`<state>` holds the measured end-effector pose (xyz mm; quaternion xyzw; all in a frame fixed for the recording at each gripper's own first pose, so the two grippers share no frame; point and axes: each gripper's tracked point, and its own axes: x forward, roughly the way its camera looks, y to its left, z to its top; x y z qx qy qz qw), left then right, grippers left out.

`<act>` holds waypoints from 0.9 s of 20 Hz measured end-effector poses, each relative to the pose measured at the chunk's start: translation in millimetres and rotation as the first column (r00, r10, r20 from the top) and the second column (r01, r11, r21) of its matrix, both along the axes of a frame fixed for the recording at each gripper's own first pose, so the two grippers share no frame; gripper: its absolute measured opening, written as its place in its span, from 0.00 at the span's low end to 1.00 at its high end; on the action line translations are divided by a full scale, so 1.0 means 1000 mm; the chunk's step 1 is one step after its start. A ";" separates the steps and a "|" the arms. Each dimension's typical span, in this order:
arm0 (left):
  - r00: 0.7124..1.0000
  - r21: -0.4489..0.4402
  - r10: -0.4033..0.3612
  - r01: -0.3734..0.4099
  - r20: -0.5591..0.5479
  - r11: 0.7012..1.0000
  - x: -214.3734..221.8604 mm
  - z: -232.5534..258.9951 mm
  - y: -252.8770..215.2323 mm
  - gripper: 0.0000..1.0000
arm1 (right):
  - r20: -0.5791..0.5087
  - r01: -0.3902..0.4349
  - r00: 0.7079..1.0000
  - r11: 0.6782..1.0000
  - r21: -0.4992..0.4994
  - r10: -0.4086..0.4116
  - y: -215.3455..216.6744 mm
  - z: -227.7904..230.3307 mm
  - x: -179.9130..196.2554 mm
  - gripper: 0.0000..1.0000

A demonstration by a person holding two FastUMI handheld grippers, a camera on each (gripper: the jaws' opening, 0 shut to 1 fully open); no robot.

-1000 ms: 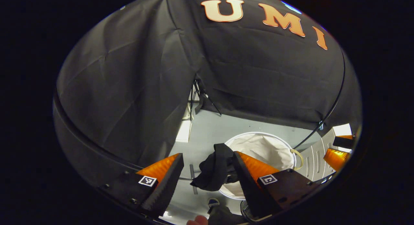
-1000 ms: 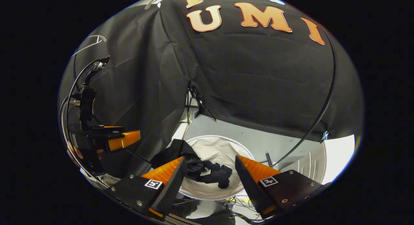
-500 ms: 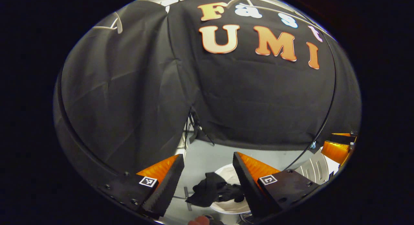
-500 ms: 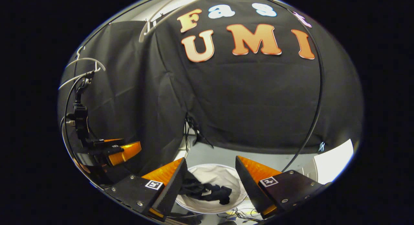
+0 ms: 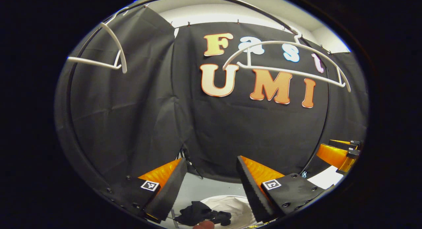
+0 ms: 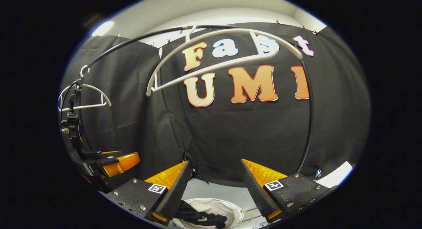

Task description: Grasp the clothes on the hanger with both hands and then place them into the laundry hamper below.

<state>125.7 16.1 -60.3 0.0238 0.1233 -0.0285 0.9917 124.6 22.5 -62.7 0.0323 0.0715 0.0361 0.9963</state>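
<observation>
Much of the laundry hamper (image 6: 230, 209) is cut off at the bottom edge of the right gripper view, with my right gripper's fingers covering its sides, so I make out just the far curve of its pale rim and a patch of light lining. The clothes (image 6: 201, 217) lie in a dark crumpled heap inside it, bunched toward the hamper's left rim; folds and shape are too dark to read. In the left gripper view the same heap (image 5: 201, 215) spills against the hamper's (image 5: 235, 207) near-left rim, partly cut off at the bottom.

My left gripper (image 5: 211, 179) is spread wide, nothing between its fingers. My right gripper (image 6: 214, 183) is spread just as wide and holds nothing either. Both sit well above the hamper.

Up on the rail (image 6: 132, 44) a white hanger (image 6: 217, 62) hangs bare, tilted, and a second white hanger (image 6: 84, 97) hangs bare toward the rail's left end.
</observation>
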 end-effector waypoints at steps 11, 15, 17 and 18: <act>0.981 -0.027 -0.020 0.026 0.191 0.999 0.007 0.075 -0.008 0.97 | 0.160 0.081 0.984 0.997 -0.012 -0.078 -0.029 0.065 -0.004 0.93; 0.976 -0.060 -0.027 0.041 0.218 0.997 0.004 0.081 -0.008 0.99 | 0.176 0.127 0.977 0.991 -0.042 -0.118 -0.045 0.061 -0.009 1.00; 0.973 -0.054 -0.019 0.032 0.229 0.998 0.006 0.082 -0.006 1.00 | 0.166 0.142 0.977 0.989 -0.051 -0.131 -0.050 0.055 -0.010 1.00; 0.972 -0.047 -0.016 0.028 0.234 0.999 0.006 0.082 -0.006 1.00 | 0.159 0.144 0.978 0.988 -0.046 -0.135 -0.051 0.053 -0.011 1.00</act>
